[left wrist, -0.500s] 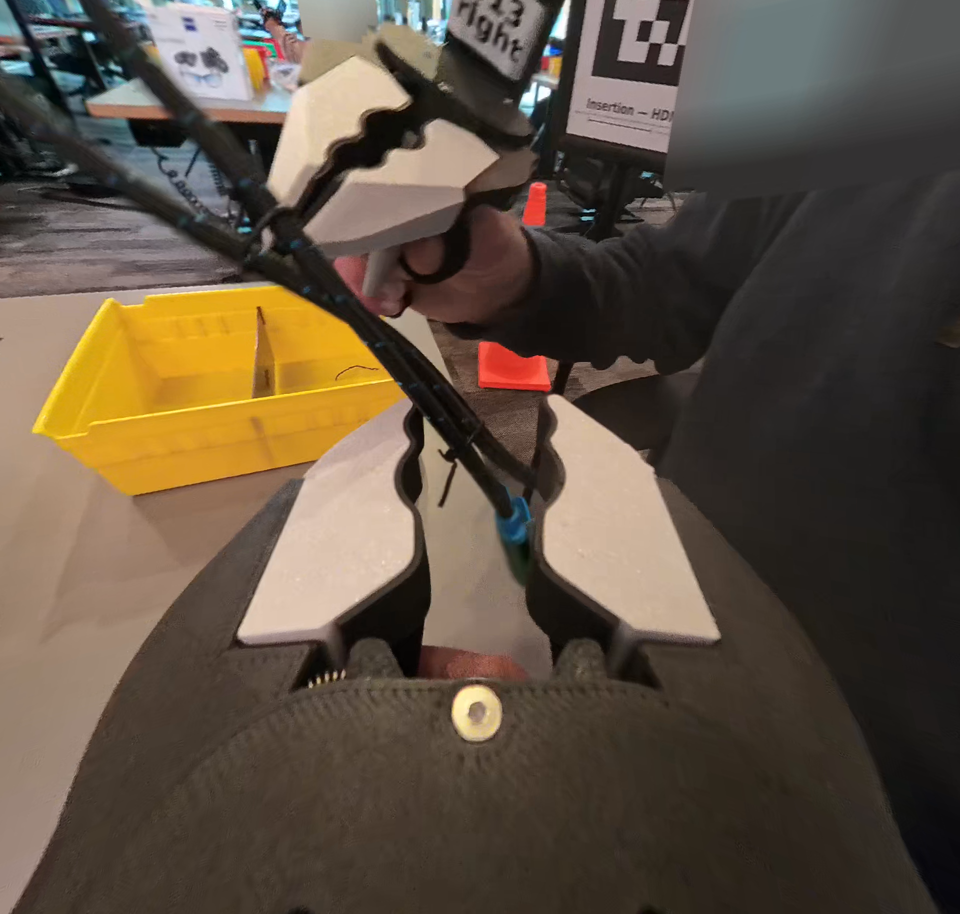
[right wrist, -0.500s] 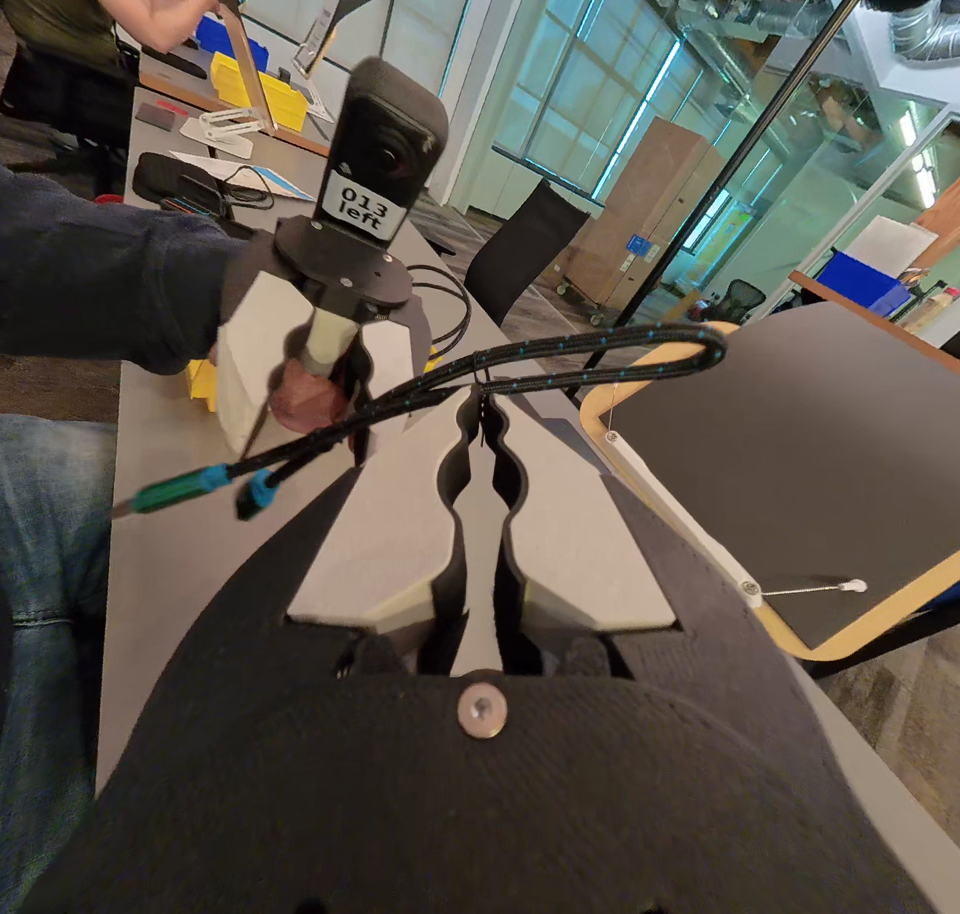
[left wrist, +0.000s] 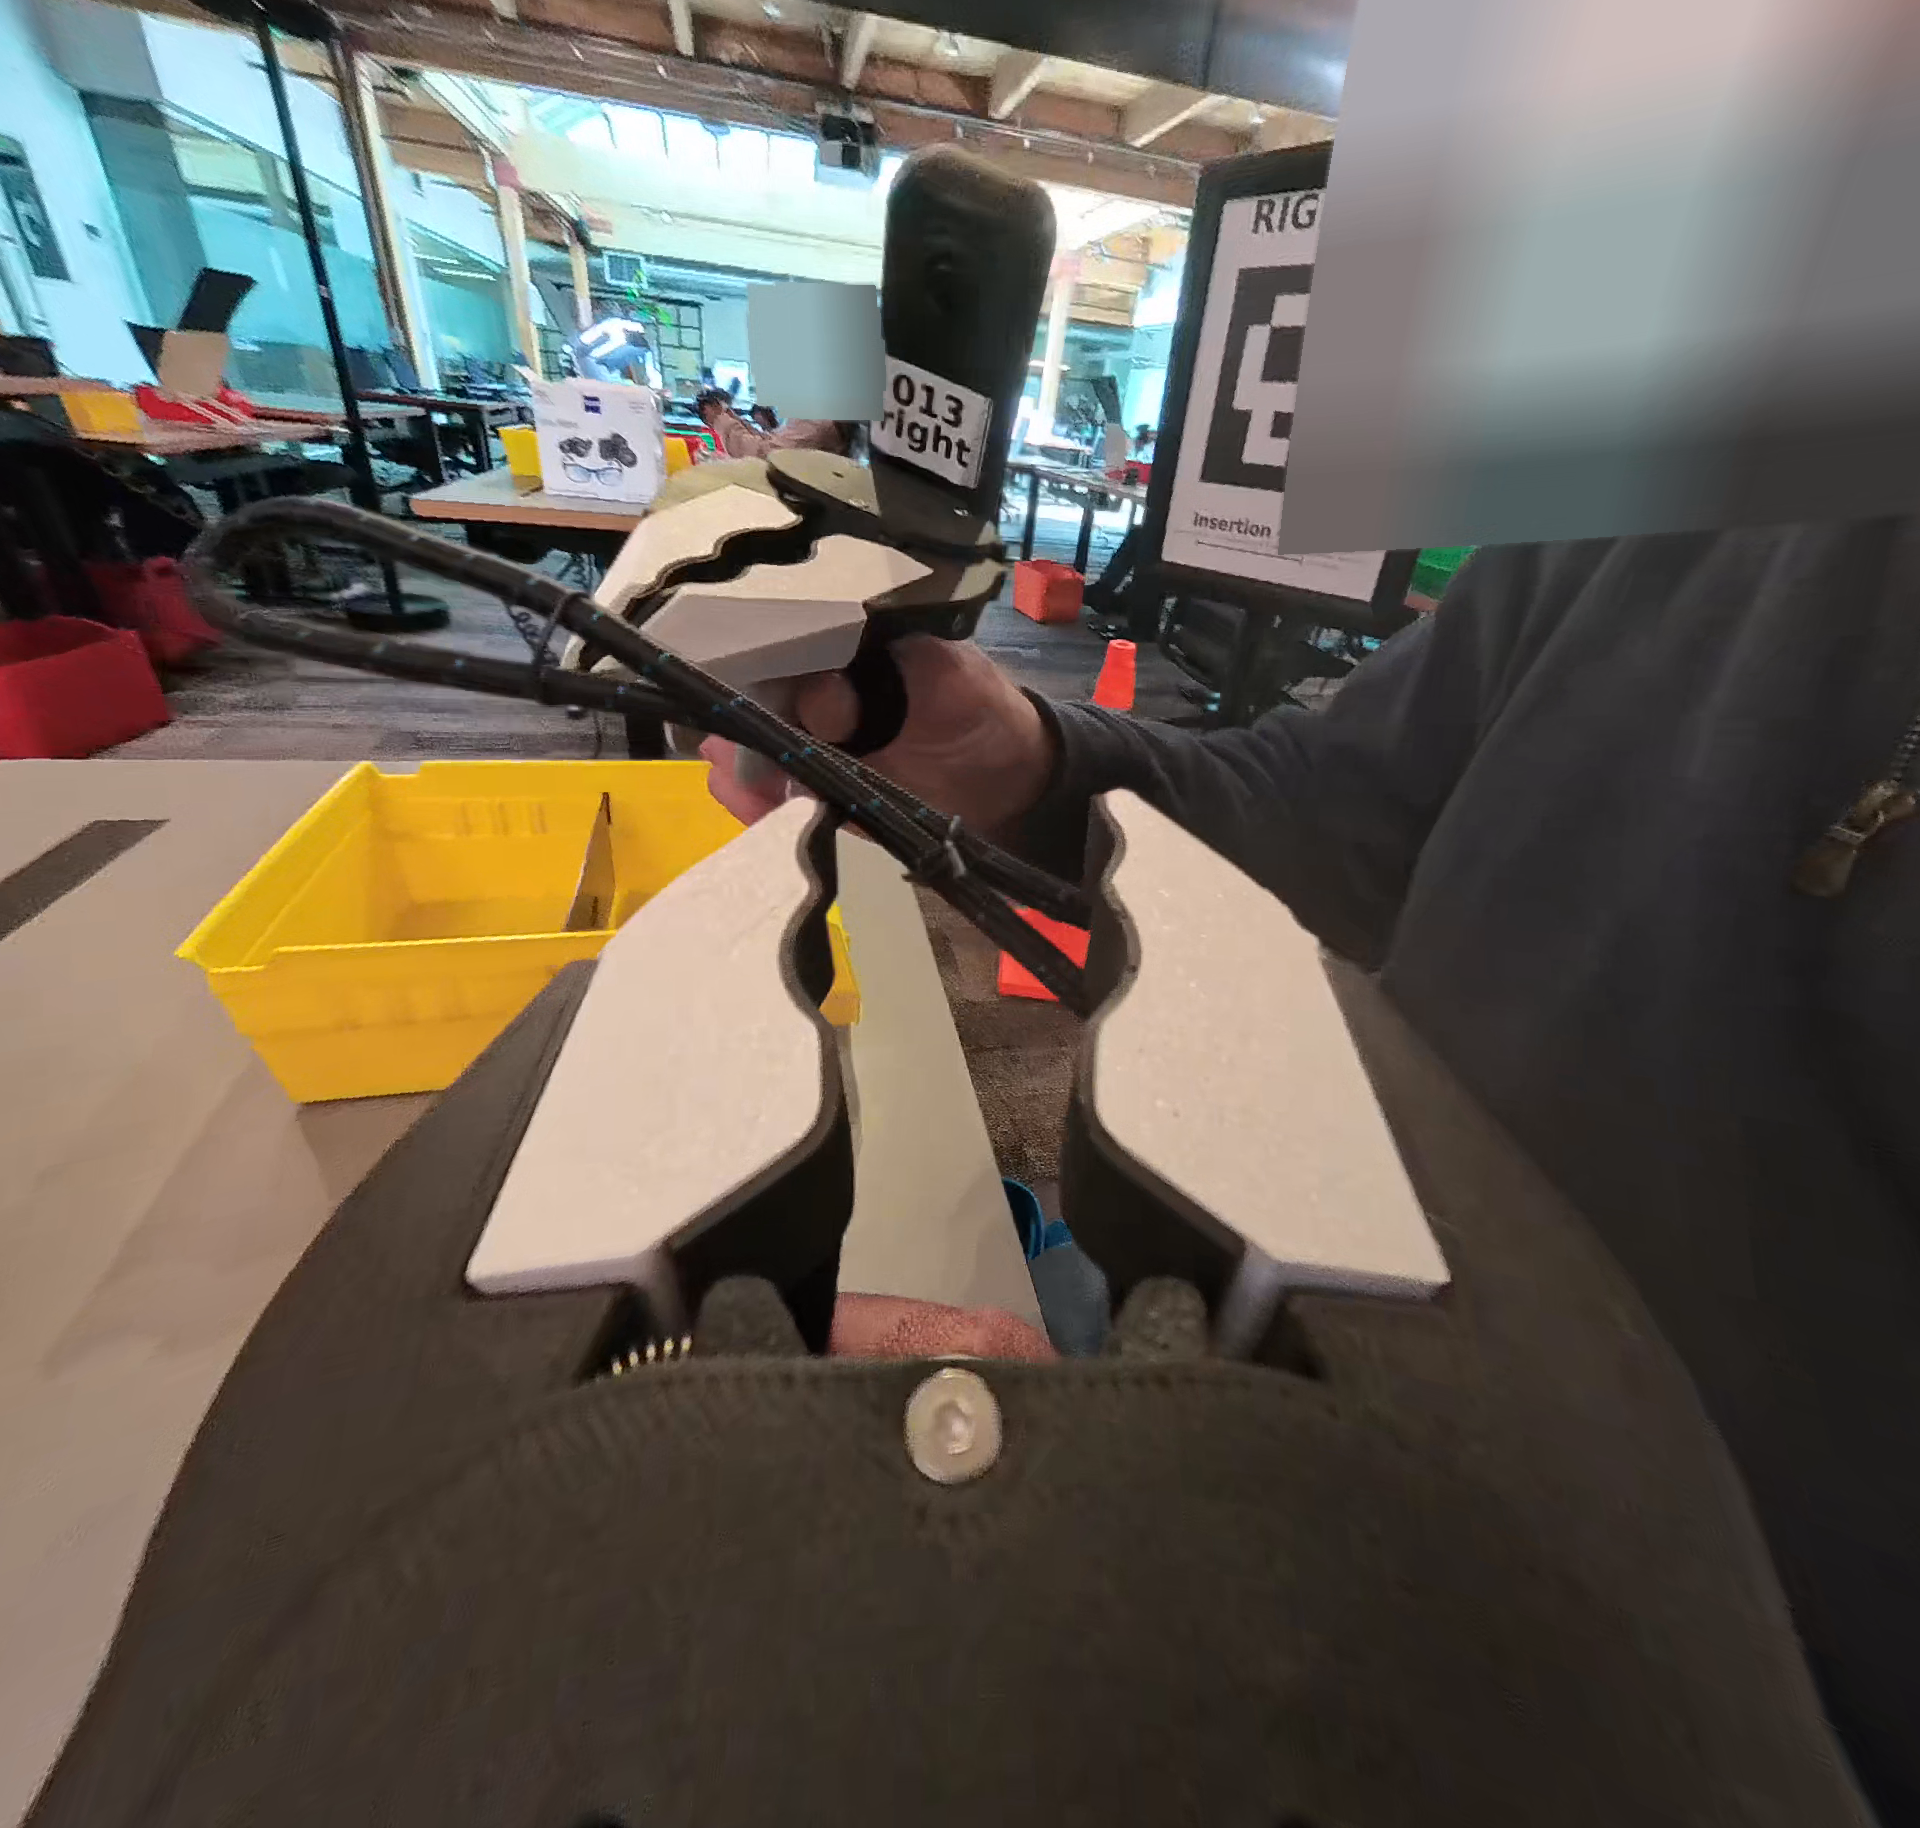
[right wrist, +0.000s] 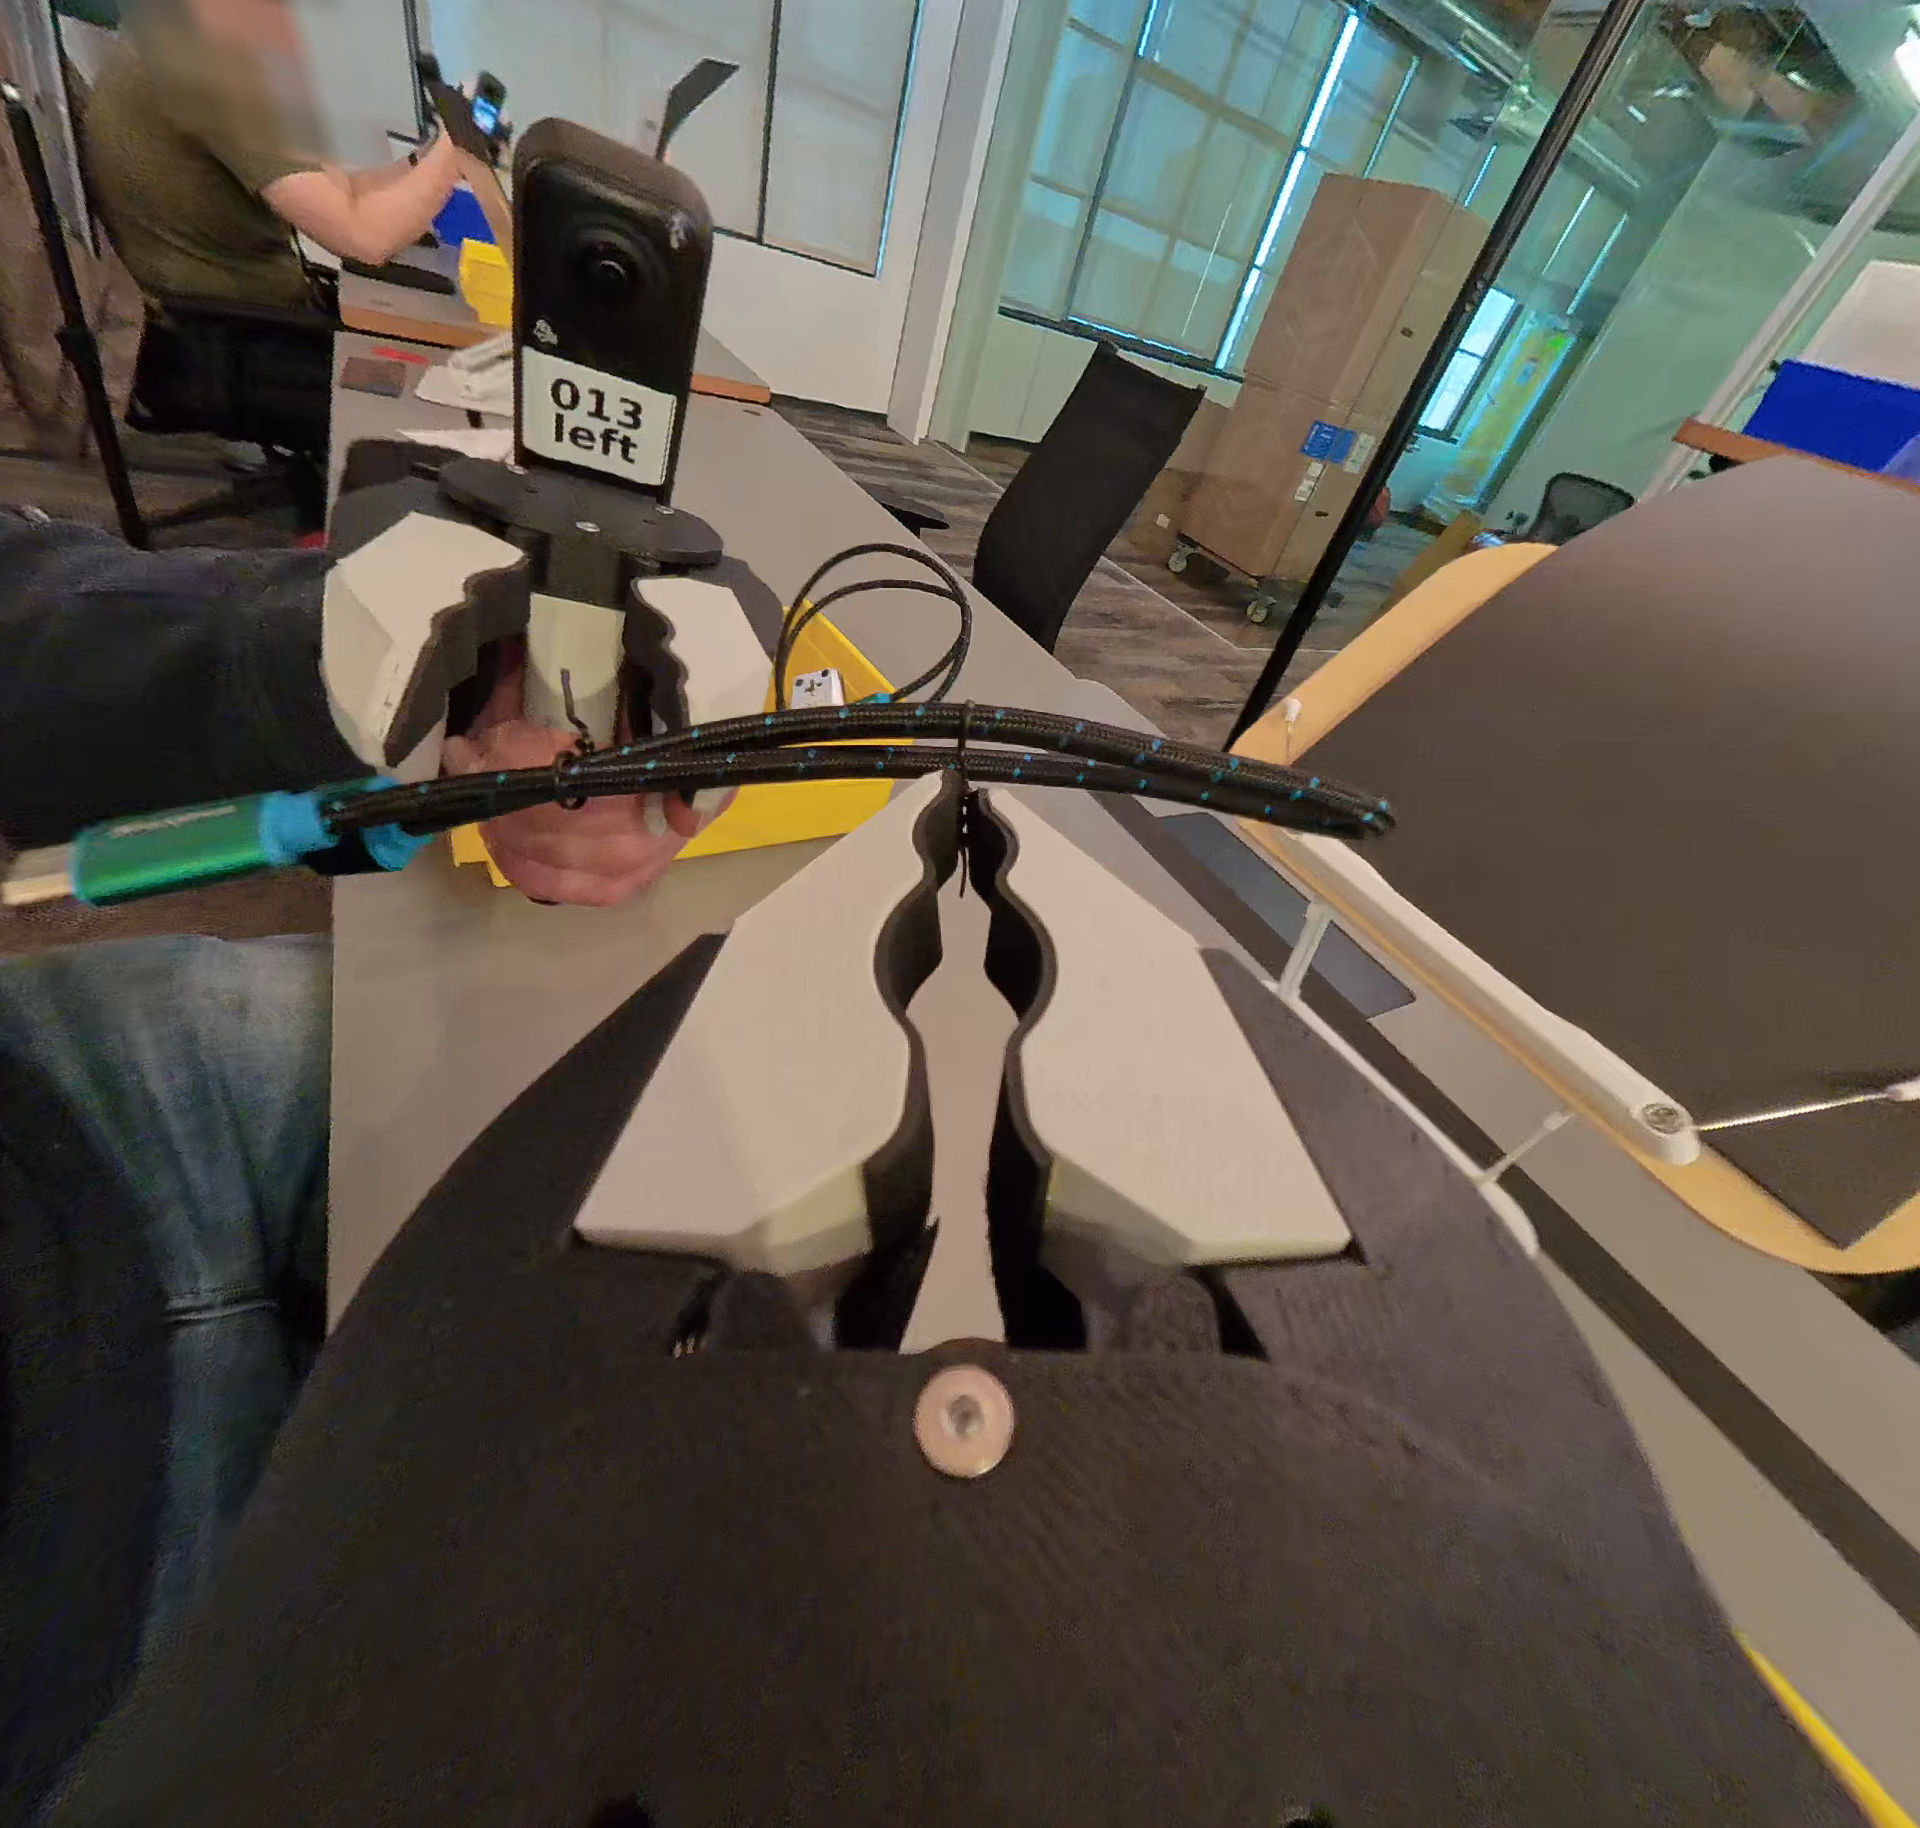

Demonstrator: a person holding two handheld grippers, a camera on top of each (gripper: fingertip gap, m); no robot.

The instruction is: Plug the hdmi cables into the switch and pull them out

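The right gripper [right wrist: 961, 822] is closed on the bundled HDMI cables [right wrist: 1039, 739], which are pinched at the tips of its fingers [right wrist: 831, 1030] beside a black cable tie. The bundle is held in the air above the grey bench [right wrist: 447, 999]. From the grip, the braided black cables with blue flecks run across the right wrist view: to one side a folded loop [right wrist: 1351, 820] is formed, and to the other a green connector [right wrist: 177, 848] with a blue collar is seen, its metal plug pointing outward.

The left gripper [left wrist: 961, 905] is held open, with a wide gap between its fingers [left wrist: 686, 1072]. In the left wrist view the cable bundle [left wrist: 977, 869] passes across that gap and runs down behind the inner edge of one finger; whether it touches that finger cannot be told.

A yellow bin [left wrist: 416, 947] with a divider is placed on the bench, beyond the left gripper. A switch cannot be identified in either view.
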